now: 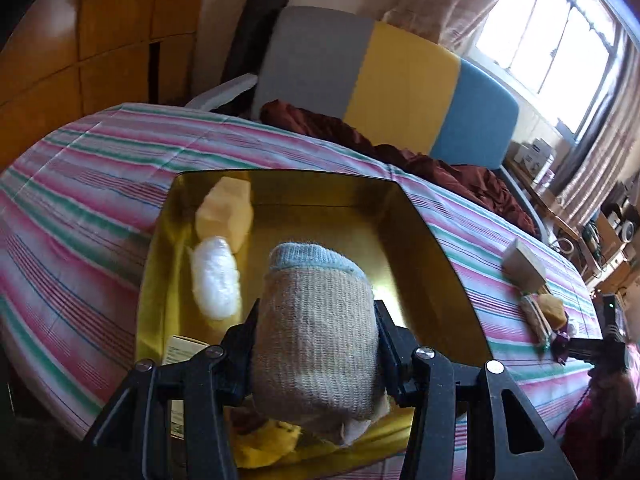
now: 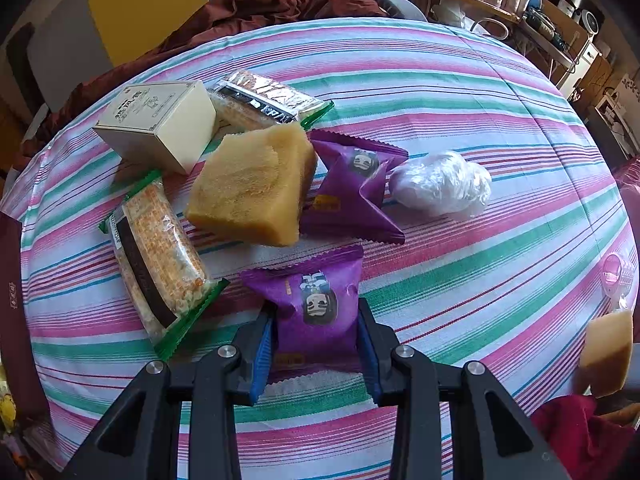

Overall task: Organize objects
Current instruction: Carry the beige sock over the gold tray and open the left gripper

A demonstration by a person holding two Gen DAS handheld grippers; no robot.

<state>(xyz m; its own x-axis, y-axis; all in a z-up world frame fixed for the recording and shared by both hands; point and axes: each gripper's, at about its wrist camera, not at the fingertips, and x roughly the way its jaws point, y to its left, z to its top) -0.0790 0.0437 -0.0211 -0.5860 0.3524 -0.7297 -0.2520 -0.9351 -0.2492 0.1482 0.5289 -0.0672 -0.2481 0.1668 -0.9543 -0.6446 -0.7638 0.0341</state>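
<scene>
My left gripper (image 1: 317, 309) is shut on a rolled beige sock with a pale blue cuff (image 1: 316, 320), held over an open gold box (image 1: 420, 220) on the striped bedspread. In the box lie a yellow sponge block (image 1: 226, 212), a white plastic wad (image 1: 216, 280) and a small carton (image 1: 180, 354). In the right wrist view my right gripper (image 2: 316, 314) is shut on a purple snack packet (image 2: 318, 300) that rests on the bedspread. Beyond it lie a second purple packet (image 2: 352, 192), a sponge block (image 2: 248, 192), a cream box (image 2: 160, 124), two cracker packs (image 2: 160, 272) and a plastic wad (image 2: 440, 184).
A grey, yellow and blue headboard (image 1: 400, 92) and a dark red blanket (image 1: 440, 164) lie behind the box. A pink little basket (image 2: 618, 274) and another sponge piece (image 2: 608, 352) sit at the right edge. Shelves and clutter stand by the window.
</scene>
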